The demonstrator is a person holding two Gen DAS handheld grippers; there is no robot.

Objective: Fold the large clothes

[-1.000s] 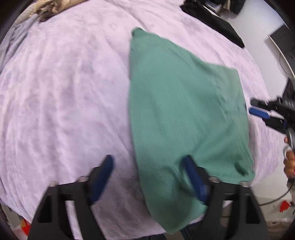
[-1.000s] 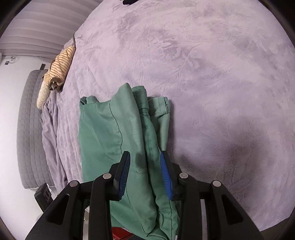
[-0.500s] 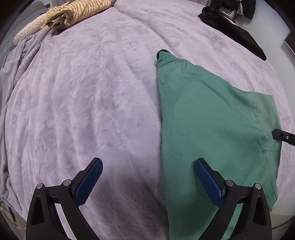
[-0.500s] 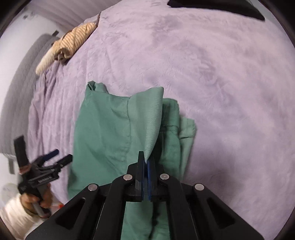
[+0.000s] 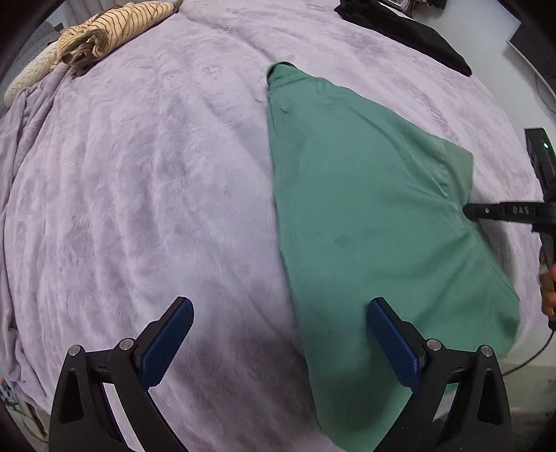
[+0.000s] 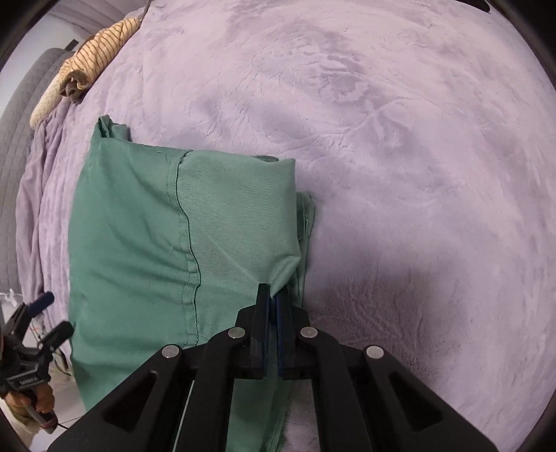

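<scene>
**Green garment pinched at one edge on the lilac bed**

The large green woven-cotton garment (image 6: 146, 243) lies on the lilac plush blanket (image 6: 399, 156), its near end draped over the blanket's near edge. A dark stitched seam runs lengthwise down it. The right gripper (image 6: 272, 306), black with blue pads, is clenched on the garment's right-hand edge, where a pulled-up peak of cloth is caught between the pads; its jaws have just been closing onto that cloth. The left gripper (image 5: 281, 342) hangs released, jaws spread wide: one blue pad over the garment's left part, the other over bare blanket beside it, neither visibly pressing cloth. Beyond the garment's far end, well apart from it, a rolled tan striped cloth (image 5: 100, 33) rests at the blanket's far left corner. A black cloth (image 5: 406, 29) lies at the far right edge.
</scene>
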